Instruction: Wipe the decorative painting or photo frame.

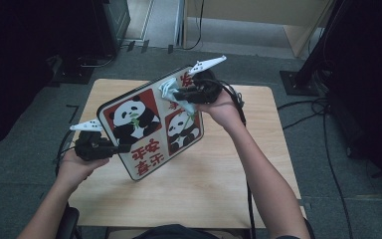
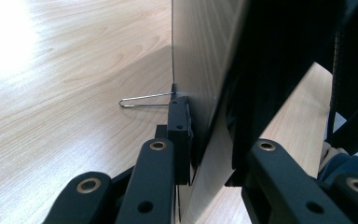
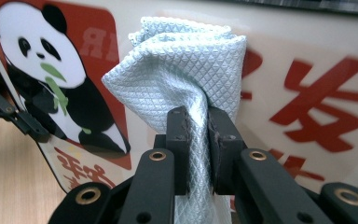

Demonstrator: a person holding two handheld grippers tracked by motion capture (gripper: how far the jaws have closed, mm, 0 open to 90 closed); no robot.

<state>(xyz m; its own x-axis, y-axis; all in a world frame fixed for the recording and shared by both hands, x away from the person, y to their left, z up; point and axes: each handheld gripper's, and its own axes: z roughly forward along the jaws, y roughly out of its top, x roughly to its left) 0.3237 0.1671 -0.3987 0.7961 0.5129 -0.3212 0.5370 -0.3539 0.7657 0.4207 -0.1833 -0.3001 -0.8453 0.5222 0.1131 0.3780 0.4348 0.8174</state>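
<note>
High view: 1 wooden table (image 1: pixel 199 179) with 1 person's 2 forearms entering from below, each hand holding 1 gripper. 1 flat board (image 1: pixel 151 122), printed with 2 pandas on red panels and red characters, is held tilted above the tabletop. The left gripper (image 1: pixel 118 148) clamps the board's lower left edge; the right gripper (image 1: pixel 176 93) meets the board's upper right part, where 1 pale blue cloth (image 1: pixel 176 97) lies against the printed face.

Left gripper view: the 2 black jaws of the left gripper (image 2: pixel 205 154) stand on opposite sides of the board (image 2: pixel 205 60), seen edge-on, closed on it. 1 thin wire loop (image 2: pixel 144 100) projects sideways from the board's edge near the jaw tip. The table (image 2: pixel 65 93) lies beyond.

Right gripper view: the 2 jaws of the right gripper (image 3: pixel 198 140) are pinched on 1 bunched fold of the cloth (image 3: pixel 182 65), whose waffle-textured mass rises above the jaw tips and rests against the board (image 3: pixel 307 93). 1 panda (image 3: pixel 42 79) is visible to the left of the cloth.
</note>
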